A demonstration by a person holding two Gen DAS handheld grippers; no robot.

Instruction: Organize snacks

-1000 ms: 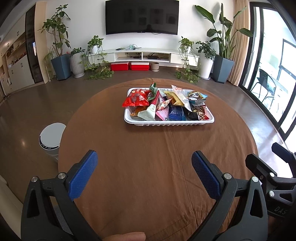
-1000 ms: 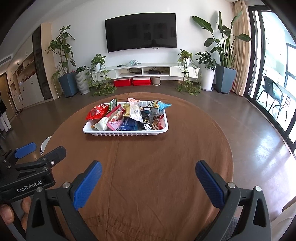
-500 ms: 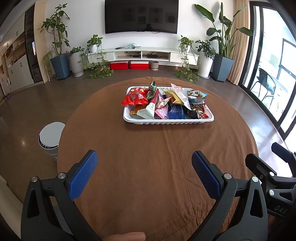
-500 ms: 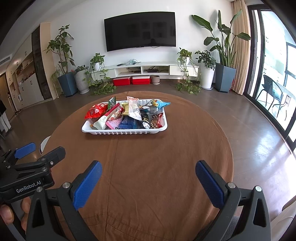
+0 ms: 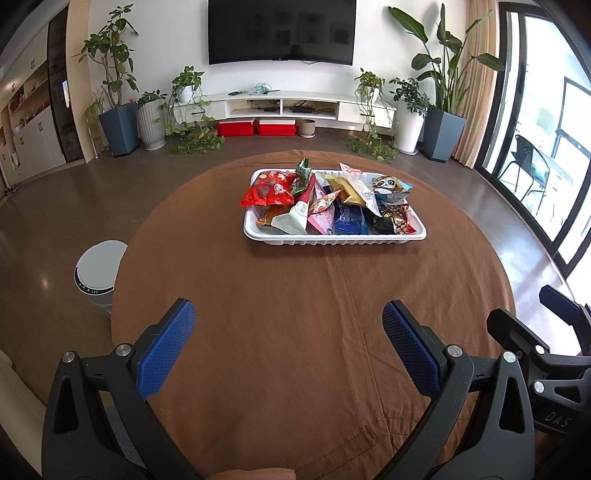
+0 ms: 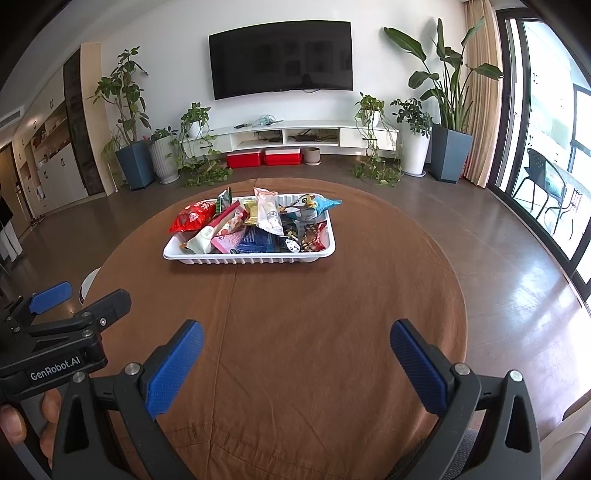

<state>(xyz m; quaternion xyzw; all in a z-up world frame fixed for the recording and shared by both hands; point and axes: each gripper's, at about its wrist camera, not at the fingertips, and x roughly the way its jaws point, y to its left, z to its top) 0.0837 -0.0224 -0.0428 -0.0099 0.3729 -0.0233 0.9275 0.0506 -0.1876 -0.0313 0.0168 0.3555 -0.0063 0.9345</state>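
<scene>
All the snacks sit heaped in the white tray mid-surface; none lie outside. Both tongs, left and right, hover spread and empty, well short of it.

Ahead of me a dark television hangs on the white wall above a low white media shelf, with two red boxes on the floor under it. Potted plants flank both ends of that shelf. A white round bin stands on the brown floor just beside the counter's left edge, and glass doors fill the right side.
</scene>
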